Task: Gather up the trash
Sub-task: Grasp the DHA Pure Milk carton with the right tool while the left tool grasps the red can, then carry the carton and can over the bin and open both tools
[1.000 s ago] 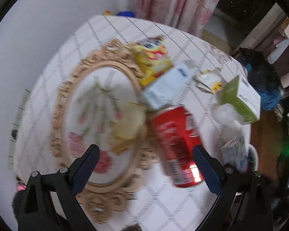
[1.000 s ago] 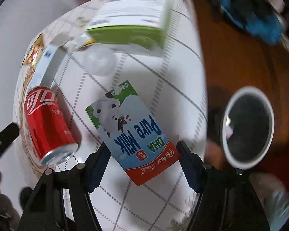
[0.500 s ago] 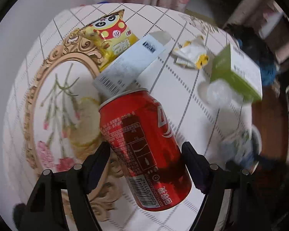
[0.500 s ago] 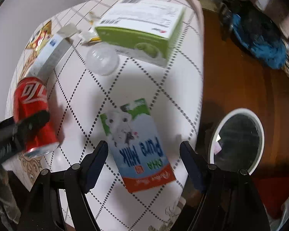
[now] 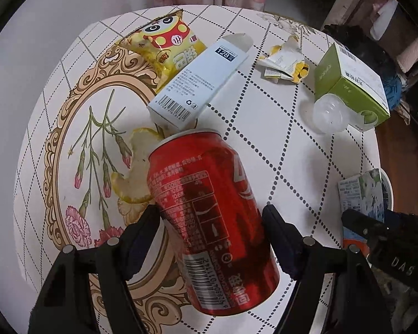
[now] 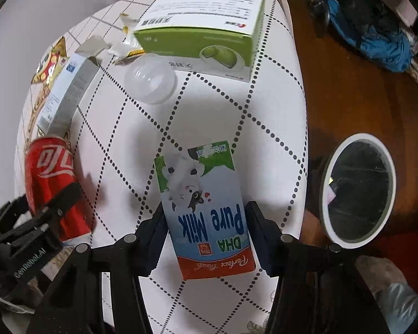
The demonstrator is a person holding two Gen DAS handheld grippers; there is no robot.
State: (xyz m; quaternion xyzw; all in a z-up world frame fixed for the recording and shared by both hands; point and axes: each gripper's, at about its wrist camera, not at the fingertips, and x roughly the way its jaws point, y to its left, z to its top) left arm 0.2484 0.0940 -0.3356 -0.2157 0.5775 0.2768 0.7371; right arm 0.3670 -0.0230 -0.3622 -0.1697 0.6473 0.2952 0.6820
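Left tongs clamp red can; only right view shows bin.

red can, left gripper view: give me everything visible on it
The red can looks like thin glossy metal, printed with white Chinese text, a nutrition table, a white script logo and two barcodes. It sits tilted between the left gripper fingers, one dark pad at each side of its body, its silver-edged far rim pointing toward the white carton. The right wrist view shows it at the table's left side. No dents show. Whether it touches the table cannot be told.
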